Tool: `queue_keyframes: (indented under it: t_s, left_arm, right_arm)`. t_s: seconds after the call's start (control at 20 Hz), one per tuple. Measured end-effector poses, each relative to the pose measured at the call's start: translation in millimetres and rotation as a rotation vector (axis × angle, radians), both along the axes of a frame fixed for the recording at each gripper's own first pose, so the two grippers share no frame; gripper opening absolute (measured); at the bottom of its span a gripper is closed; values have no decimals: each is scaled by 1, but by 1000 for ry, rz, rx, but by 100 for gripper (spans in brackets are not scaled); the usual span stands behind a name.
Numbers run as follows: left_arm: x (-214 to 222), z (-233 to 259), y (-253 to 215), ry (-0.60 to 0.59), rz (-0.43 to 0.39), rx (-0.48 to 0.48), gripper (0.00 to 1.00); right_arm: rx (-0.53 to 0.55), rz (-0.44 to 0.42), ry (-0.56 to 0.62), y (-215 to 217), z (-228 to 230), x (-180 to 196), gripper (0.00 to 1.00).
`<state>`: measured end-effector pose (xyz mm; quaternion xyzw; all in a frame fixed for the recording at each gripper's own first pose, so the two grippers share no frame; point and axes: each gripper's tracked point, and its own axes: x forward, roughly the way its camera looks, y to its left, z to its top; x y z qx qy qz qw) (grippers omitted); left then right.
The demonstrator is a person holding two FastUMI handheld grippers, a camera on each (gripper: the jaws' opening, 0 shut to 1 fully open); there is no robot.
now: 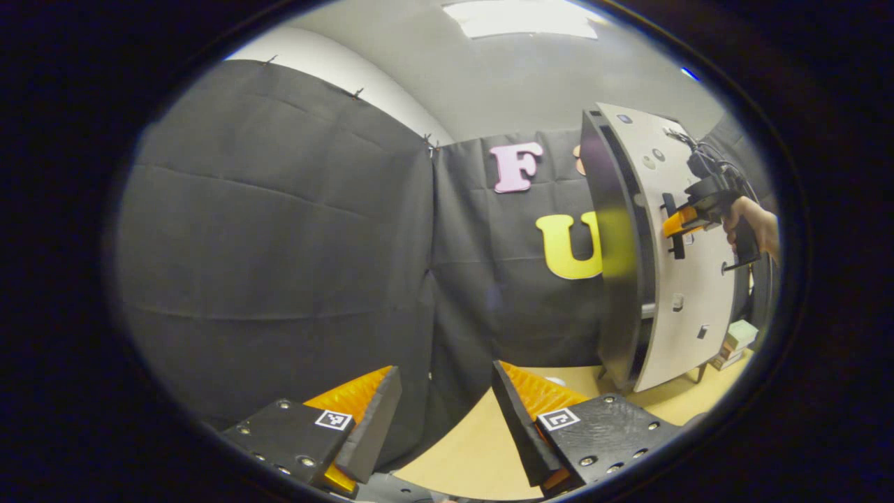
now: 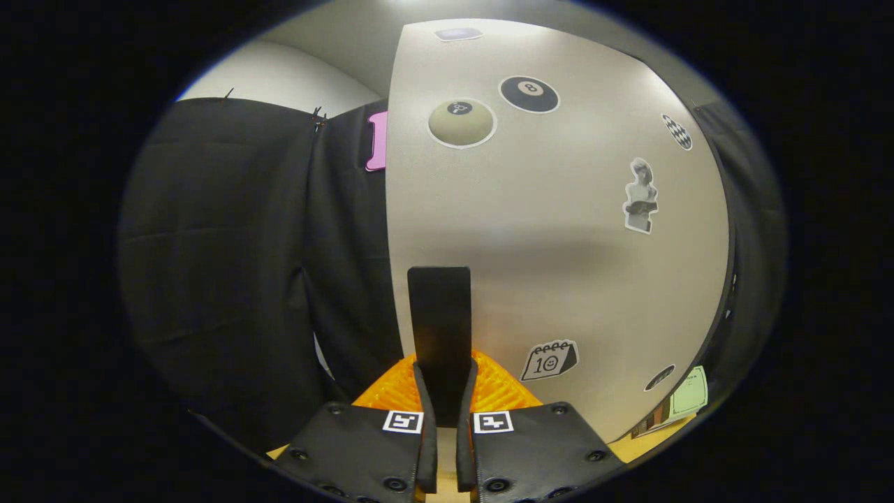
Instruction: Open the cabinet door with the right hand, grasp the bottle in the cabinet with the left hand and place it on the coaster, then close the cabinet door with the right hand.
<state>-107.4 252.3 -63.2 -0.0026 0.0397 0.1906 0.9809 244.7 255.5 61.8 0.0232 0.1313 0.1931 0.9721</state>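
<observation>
In the right gripper view the pale cabinet door, dotted with stickers, stands close in front. My right gripper is shut on its upright black door handle. In the left gripper view the cabinet stands at the right on the wooden table; its door is swung a little away from the dark body, which is seen edge-on. A hand holds the right gripper at the handle there. My left gripper hovers open above the table, with nothing between its fingers.
Black cloth walls close the booth at the left and back. Small boxes lie on the table beside the cabinet's right side, and a paper label sits low at the door's right edge.
</observation>
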Motion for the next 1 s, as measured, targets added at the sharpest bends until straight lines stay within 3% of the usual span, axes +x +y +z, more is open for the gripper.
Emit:
queue_keyframes:
  t_s: [0.6,1.0]
  left_arm:
    - [27,18,-93,-24,-189,12,80]
    - [35,33,-141,-43,-231,29,79]
  right_arm:
    - [29,175,-1,-33,-1,-22,12]
    - [67,297,18,-65,-2,-28,12]
